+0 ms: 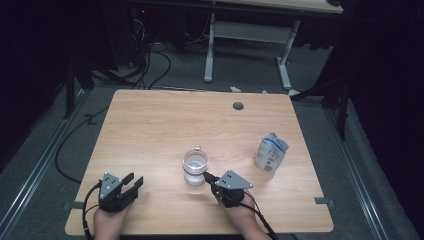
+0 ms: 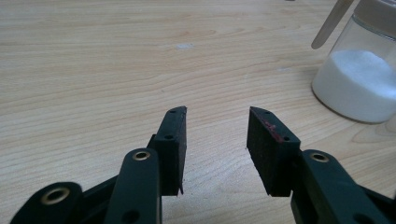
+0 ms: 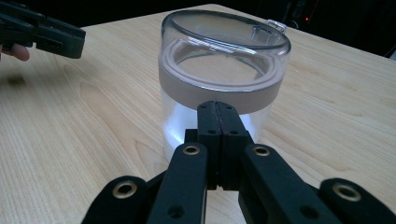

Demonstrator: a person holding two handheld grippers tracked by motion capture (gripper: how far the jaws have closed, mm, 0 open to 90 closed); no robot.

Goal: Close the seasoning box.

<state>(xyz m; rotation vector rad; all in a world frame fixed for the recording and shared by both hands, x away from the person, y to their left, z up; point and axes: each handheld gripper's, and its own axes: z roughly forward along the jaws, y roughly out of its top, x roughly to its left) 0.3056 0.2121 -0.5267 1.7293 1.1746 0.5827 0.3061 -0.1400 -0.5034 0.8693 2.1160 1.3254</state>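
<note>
Left tool [image 1: 131, 183]: lower left of the high view, in a hand at the near desk edge; its jaws stand apart with bare wood between them, as the left tool view [image 2: 215, 135] shows. It grips nothing.
Right tool [image 1: 206, 177]: lower centre of the high view, held in the other hand; jaws pressed together with nothing between them, tips pointing up-left at the jar. In the right tool view [image 3: 218, 108] the closed tips lie just before the jar's wall; whether they touch it I cannot tell.
Jar [image 1: 195, 168]: clear, round, standing upright at the middle of the desk, just above the right tool in the high view. It has a transparent lid with a pale band beneath it [image 3: 224, 65] and white powder in the bottom [image 2: 359, 84].
Pouch [image 1: 271, 153]: white and blue, right of centre in the high view, well apart from the jar, beyond both tools.
Desk [image 1: 165, 125]: light wood top, with a round dark hole [image 1: 238, 106] near its far edge.
Floor: grey, with cables at the upper left of the high view.
</note>
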